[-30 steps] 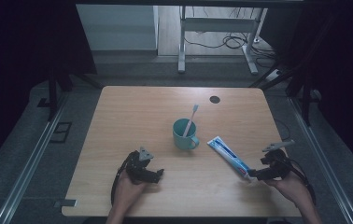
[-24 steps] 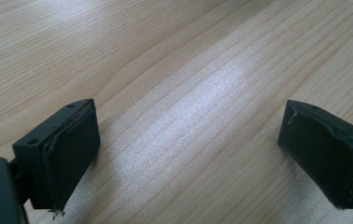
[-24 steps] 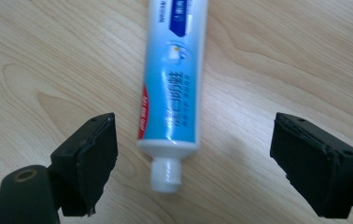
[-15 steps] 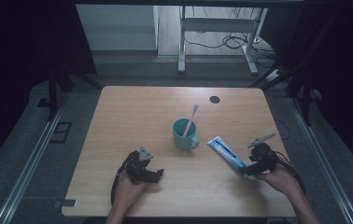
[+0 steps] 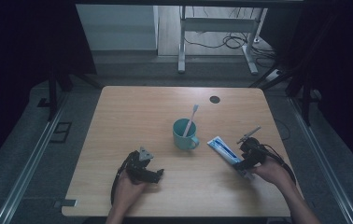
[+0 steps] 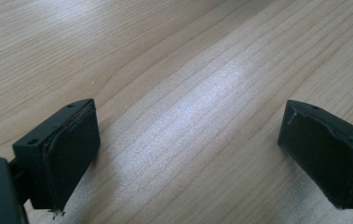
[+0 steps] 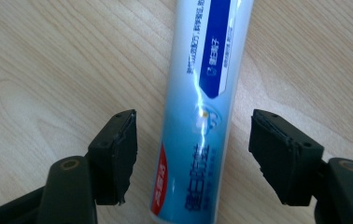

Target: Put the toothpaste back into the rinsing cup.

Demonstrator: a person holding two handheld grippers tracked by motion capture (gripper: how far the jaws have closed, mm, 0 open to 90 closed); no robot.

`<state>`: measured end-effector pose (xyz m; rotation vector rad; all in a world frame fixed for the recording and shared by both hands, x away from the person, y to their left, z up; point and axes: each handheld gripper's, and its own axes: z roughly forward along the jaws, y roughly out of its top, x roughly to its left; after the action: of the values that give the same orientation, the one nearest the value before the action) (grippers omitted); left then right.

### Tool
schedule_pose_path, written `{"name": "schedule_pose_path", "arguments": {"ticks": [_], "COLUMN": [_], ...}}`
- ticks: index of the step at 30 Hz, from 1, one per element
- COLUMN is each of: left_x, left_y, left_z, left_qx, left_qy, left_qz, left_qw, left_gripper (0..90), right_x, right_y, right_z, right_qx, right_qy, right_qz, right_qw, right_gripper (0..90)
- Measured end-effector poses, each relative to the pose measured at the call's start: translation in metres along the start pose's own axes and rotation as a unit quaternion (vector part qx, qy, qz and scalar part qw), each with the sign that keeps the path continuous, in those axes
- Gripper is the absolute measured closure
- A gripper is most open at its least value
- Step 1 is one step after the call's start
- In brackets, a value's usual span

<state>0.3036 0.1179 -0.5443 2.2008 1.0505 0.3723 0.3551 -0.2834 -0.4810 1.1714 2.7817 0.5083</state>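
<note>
A white and blue toothpaste tube (image 5: 224, 149) lies flat on the wooden table (image 5: 142, 112), right of a teal mug (image 5: 183, 135) that holds a white toothbrush (image 5: 191, 119). My right gripper (image 5: 243, 163) hovers over the tube's near end, open. In the right gripper view the tube (image 7: 205, 102) runs between the two spread jaws of that gripper (image 7: 193, 154), touching neither. My left gripper (image 5: 153, 175) rests low at the front left of the table, open; in the left gripper view the left gripper (image 6: 188, 154) has bare wood between its jaws.
A small dark round spot (image 5: 215, 99) sits near the table's far right corner. Beyond the far edge stand metal table legs (image 5: 181, 42) and floor cables (image 5: 230, 41). Rails run along both sides of the table.
My right gripper has moved left and forward onto the near end of the toothpaste tube. The left gripper has stayed put.
</note>
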Motion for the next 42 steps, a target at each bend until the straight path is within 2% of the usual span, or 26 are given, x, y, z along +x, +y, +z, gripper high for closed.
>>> {"name": "schedule_pose_path", "arguments": {"ticks": [9, 17, 25, 31, 37, 40, 42], "left_x": [0.000, 0.000, 0.000, 0.000, 0.000, 0.000, 0.000], "left_y": [0.000, 0.000, 0.000, 0.000, 0.000, 0.000, 0.000], "left_z": [0.000, 0.000, 0.000, 0.000, 0.000, 0.000, 0.000], "left_qx": [-0.001, 0.000, 0.000, 0.000, 0.000, 0.000, 0.000], "left_qy": [-0.001, 0.000, -0.001, 0.000, 0.000, 0.000, 0.000], "left_qz": [0.000, 0.000, 0.000, 0.000, 0.000, 0.000, 0.000], "left_qw": [1.0000, 1.0000, 1.0000, 1.0000, 1.0000, 1.0000, 1.0000], "left_gripper": [5.5, 5.5, 5.6, 5.5, 5.5, 5.6, 5.5], "right_x": [0.004, 0.005, 0.003, 0.001, -0.001, -0.004, -0.005], "right_y": [0.019, 0.037, 0.047, 0.048, 0.048, 0.047, 0.047], "right_z": [0.008, 0.016, 0.026, 0.031, 0.036, 0.033, 0.031], "right_qx": [0.026, 0.052, 0.080, 0.085, 0.089, 0.082, 0.078], "right_qy": [0.003, -0.010, -0.025, -0.029, -0.027, -0.017, -0.015], "right_qz": [-0.011, -0.007, 0.002, 0.002, 0.008, 0.018, 0.019], "right_qw": [0.9996, 0.9986, 0.9965, 0.9959, 0.9956, 0.9964, 0.9967], "right_gripper": [37.5, 39.5, 40.6, 42.4, 47.7, 57.9, 61.2]}}
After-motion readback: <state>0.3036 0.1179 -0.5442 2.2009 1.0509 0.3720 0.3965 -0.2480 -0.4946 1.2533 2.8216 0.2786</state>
